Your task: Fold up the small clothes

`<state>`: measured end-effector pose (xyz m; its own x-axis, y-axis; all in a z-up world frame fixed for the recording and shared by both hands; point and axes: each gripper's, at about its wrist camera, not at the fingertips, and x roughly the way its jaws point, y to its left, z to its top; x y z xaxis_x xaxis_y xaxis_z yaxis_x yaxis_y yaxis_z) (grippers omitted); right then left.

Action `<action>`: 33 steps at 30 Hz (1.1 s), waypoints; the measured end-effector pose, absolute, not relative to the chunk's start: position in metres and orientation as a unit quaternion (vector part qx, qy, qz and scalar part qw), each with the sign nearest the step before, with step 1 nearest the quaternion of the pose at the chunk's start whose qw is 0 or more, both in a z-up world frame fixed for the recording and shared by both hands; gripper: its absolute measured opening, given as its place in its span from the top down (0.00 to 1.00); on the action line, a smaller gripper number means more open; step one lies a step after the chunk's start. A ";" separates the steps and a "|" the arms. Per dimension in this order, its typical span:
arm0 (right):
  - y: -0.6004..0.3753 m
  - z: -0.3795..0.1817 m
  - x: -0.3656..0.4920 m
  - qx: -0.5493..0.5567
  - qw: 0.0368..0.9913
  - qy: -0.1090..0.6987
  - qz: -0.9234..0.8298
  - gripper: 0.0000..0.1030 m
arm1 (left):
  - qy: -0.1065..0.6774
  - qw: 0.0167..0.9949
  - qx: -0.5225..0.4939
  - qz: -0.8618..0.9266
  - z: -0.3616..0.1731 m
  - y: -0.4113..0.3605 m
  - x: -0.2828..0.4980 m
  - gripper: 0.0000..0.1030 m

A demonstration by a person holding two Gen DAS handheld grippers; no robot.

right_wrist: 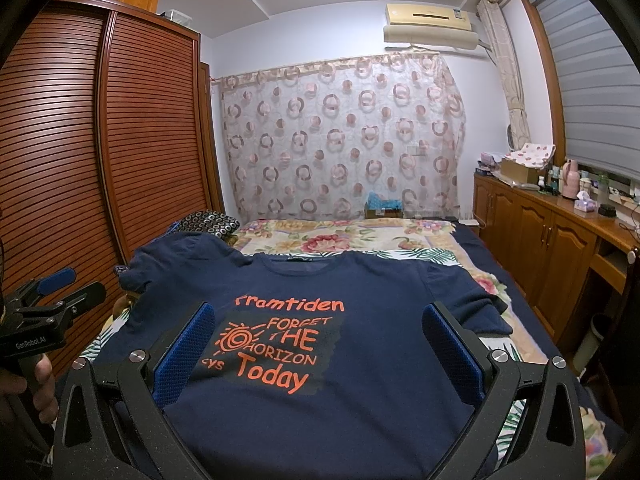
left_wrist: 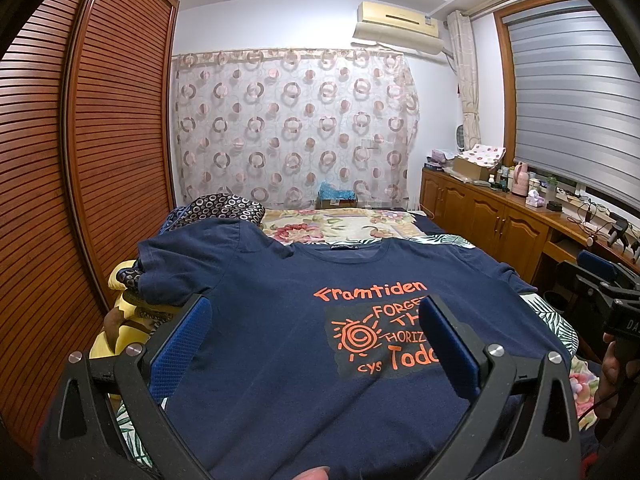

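Navy T-shirt (left_wrist: 288, 344) lies flat, front up, on a bed (left_wrist: 340, 226) with a floral cover, collar at the far side, orange print reading "Framtiden" plus a sun doodle and more words partly hidden. Left wrist view: left hand-held gripper (left_wrist: 316, 344) hangs over the near part of the shirt, jaws spread wide, blue pads (left_wrist: 182, 344) either side of the chest area, nothing between them; whether the tips touch the cloth I cannot tell. Left sleeve of the shirt drapes over a pile of patterned bedding (left_wrist: 224, 208) at the bed's left edge. Right hand-held gripper (left_wrist: 600, 284) shows at the right frame edge, held by a hand (left_wrist: 614, 364), off the shirt's side. A fingertip (left_wrist: 316, 473) pokes in at the bottom edge. Louvred wooden wardrobe (left_wrist: 80, 160) on the left, ring-pattern curtain (left_wrist: 296, 128) on the far wall, air conditioner (left_wrist: 400, 24) above it, wooden cabinets (left_wrist: 492, 216) with clutter on the right under a blind (left_wrist: 572, 100). Right wrist view: right hand-held gripper (right_wrist: 320, 350) also wide open, empty, pads (right_wrist: 452, 356) framing the print, full text "FORGET THE HORIZON Today" readable. Shirt (right_wrist: 360, 400) fills the near bed; its right sleeve (right_wrist: 476, 300) is bunched on the floral cover. Left hand-held gripper (right_wrist: 60, 280) at the left edge, jaws parted, gripped by a hand (right_wrist: 36, 380), off beside the shirt. Same wardrobe (right_wrist: 120, 140), curtain (right_wrist: 340, 136) and cabinets (right_wrist: 540, 232) around.
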<state>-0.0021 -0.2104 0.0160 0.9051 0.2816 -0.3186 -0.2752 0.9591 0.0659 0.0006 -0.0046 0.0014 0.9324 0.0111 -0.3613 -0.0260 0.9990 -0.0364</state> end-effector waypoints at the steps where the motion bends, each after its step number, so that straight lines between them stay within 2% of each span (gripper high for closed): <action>1: -0.210 0.016 -0.002 0.010 0.976 0.165 0.143 0.00 | 0.183 0.983 -0.020 0.010 0.001 -0.004 0.000 0.00; 33: -0.210 0.016 -0.002 0.009 0.976 0.165 0.143 0.00 | 0.183 0.983 -0.019 0.009 0.004 -0.005 0.001 0.00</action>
